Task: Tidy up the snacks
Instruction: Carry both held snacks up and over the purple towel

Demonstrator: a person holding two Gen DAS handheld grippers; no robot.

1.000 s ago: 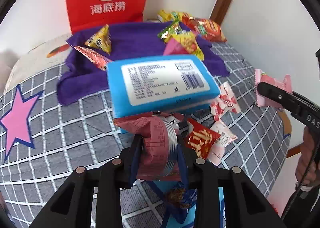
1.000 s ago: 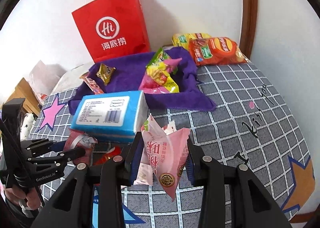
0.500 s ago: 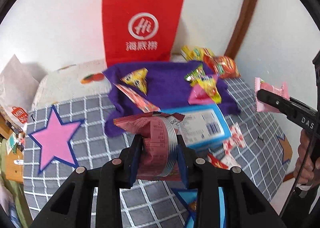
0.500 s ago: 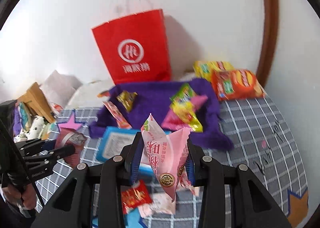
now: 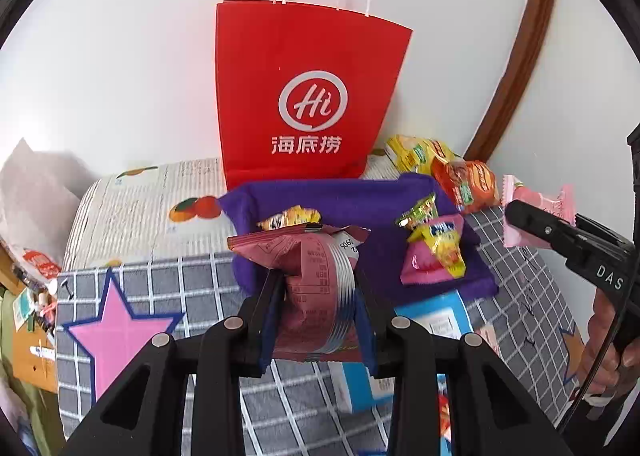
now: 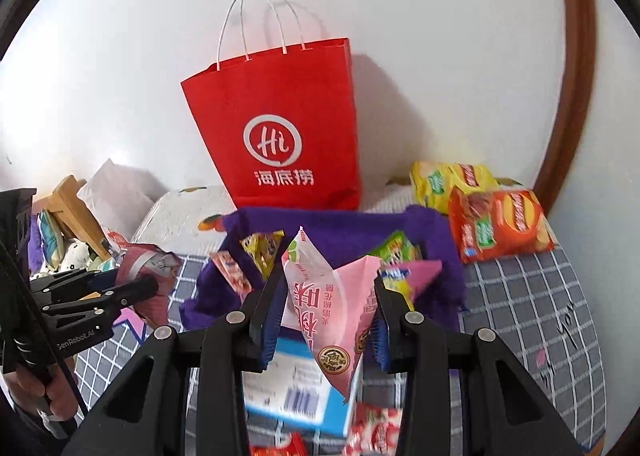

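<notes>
Mid-task. Left gripper (image 5: 318, 298) clamps a dark red packet (image 5: 316, 280); right gripper (image 6: 324, 318) clamps a pink packet (image 6: 334, 308). Both are held above the bed (image 6: 540, 304), facing the purple cloth (image 5: 360, 200) and red paper bag (image 5: 308, 96). A few snacks already lie on the cloth. Left on the bed: blue box (image 6: 296, 388), small red-and-white packets (image 6: 376, 428), chip bags (image 6: 500, 224).

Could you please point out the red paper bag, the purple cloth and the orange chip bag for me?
red paper bag (image 5: 304, 68): left wrist view, front panel above the logo.
purple cloth (image 5: 340, 196): left wrist view, bare back part.
orange chip bag (image 6: 504, 224): right wrist view, middle of its front.
</notes>
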